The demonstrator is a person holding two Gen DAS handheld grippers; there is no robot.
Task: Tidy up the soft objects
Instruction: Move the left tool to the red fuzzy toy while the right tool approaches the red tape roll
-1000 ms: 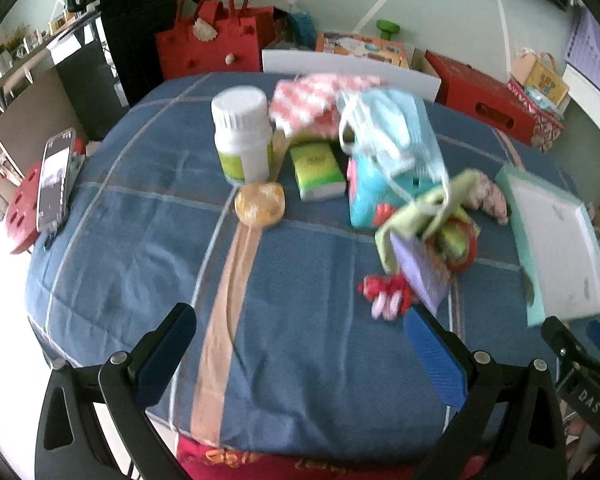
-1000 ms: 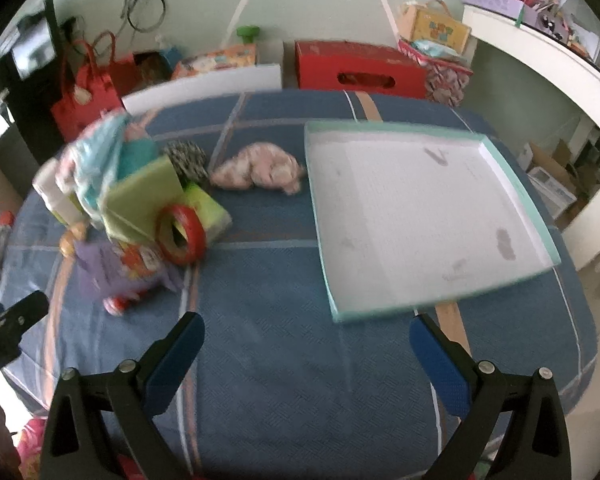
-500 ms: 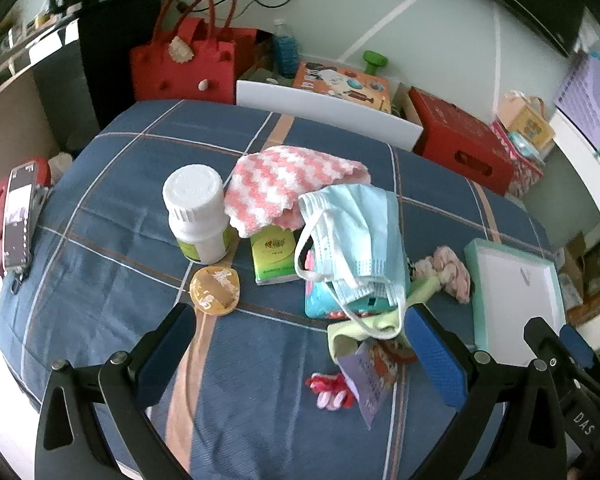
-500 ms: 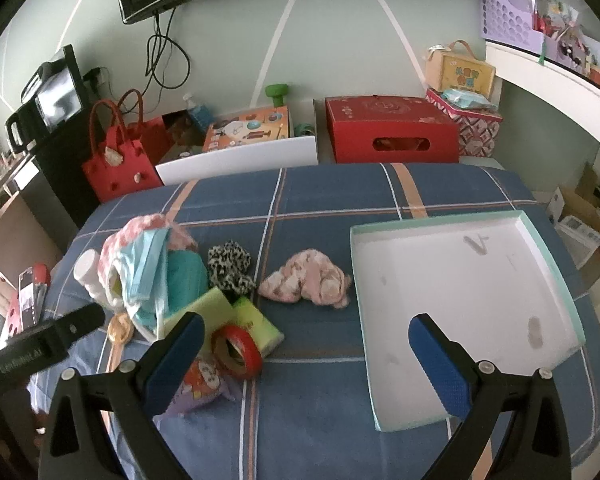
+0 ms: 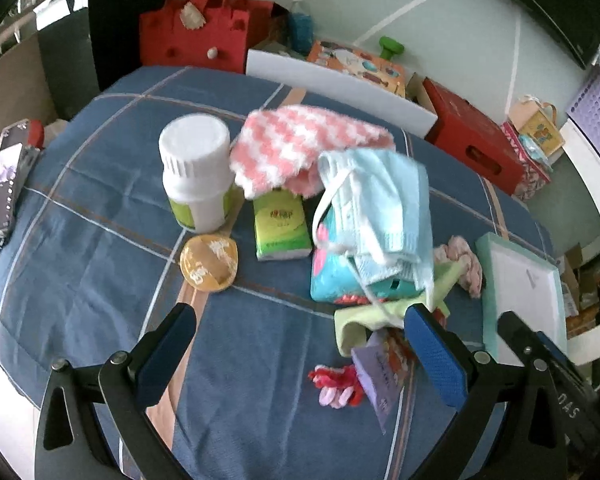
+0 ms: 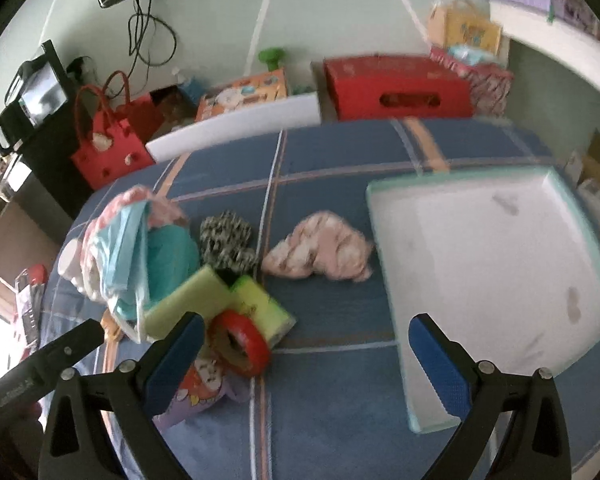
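— Blue plaid bench [image 5: 100, 264]: where are the soft items?
— Pink cloth [image 6: 320, 248] lies beside the white tray [image 6: 480, 256]; left tongs [image 5: 300, 348] and right tongs [image 6: 304, 354] both gape, empty.

My fingers [image 5: 434, 350] wore blue pads with a fine grippy texture on matt black plastic arms. The tablecloth [image 5: 100, 264] under them was woven blue cloth, matt. On it the bottle [image 5: 196, 174] looked smooth white plastic with a ribbed cap; beside the bottle lay a fluffy pink-and-white cloth [image 5: 296, 148] and a soft pleated mask [image 5: 384, 200]. The tape roll [image 6: 240, 342] was glossy red. The tray [image 6: 488, 268] had a smooth, scuffed white inside.
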